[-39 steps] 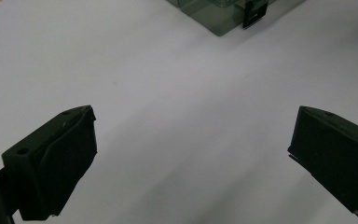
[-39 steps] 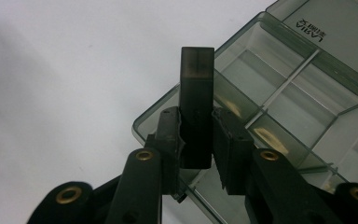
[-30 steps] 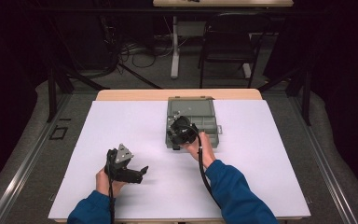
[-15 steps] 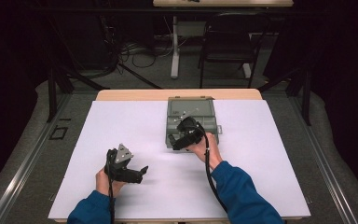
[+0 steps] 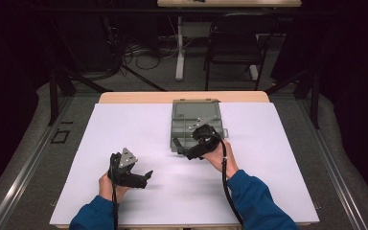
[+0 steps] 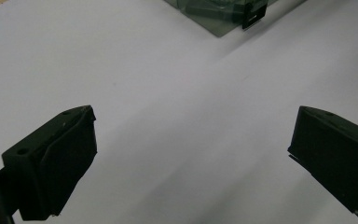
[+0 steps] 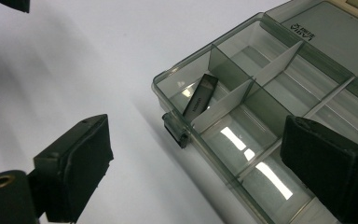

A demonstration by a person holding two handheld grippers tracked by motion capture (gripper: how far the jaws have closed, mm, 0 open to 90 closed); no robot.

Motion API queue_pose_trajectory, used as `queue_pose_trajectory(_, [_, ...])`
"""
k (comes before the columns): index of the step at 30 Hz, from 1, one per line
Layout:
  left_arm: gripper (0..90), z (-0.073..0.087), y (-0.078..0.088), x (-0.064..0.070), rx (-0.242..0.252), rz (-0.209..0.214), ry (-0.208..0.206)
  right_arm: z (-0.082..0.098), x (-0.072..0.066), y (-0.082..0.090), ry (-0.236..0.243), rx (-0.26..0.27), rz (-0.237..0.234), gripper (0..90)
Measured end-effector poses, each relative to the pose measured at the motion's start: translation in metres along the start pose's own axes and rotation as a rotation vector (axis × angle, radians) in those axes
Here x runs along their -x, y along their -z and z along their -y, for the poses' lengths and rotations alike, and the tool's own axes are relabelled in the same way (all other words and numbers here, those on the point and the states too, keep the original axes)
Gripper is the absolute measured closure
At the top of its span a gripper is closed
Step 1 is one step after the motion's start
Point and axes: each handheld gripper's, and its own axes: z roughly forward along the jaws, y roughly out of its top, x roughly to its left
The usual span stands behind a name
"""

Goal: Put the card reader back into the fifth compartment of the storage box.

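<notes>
Fingers of right gripper (image 7: 196, 163) just opening, nothing between, one black stick (image 7: 199, 99) in one compartment box (image 7: 307, 42), left gripper (image 6: 191, 158) released.

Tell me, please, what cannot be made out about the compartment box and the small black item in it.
- Small black item, right gripper view: its white print is too small to read.
- Compartment box, high view: the right gripper covers its near part, and the contents are too small to tell.
- Left gripper view: the top edge cuts off the box beyond one corner.
</notes>
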Motion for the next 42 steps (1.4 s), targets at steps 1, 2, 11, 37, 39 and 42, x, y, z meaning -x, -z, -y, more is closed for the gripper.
queue_pose_trajectory(1, [0.0,0.0,0.0,0.0,0.0,-0.001,0.0,0.001,0.0,0.001,0.002,0.002,-0.003,6.8])
queue_pose_trajectory(2, [0.0,0.0,0.0,0.0,0.0,0.0,0.0,0.002,-0.001,0.002,0.002,0.005,-0.004,6.4])
queue_pose_trajectory(11, [0.0,0.0,0.0,0.0,0.0,-0.001,0.0,0.017,-0.004,0.013,0.024,0.023,-0.029,3.9])
queue_pose_trajectory(37, [0.0,0.0,-0.004,0.002,-0.01,0.0,-0.014,0.063,0.006,0.045,0.038,0.119,-0.028,1.0])
queue_pose_trajectory(39, [0.0,0.0,-0.004,0.002,-0.01,0.0,-0.014,0.066,0.007,0.046,0.038,0.127,-0.026,0.0])
queue_pose_trajectory(42, [0.0,0.0,-0.005,0.002,-0.012,0.001,-0.02,0.069,0.008,0.048,0.035,0.128,-0.025,0.0])
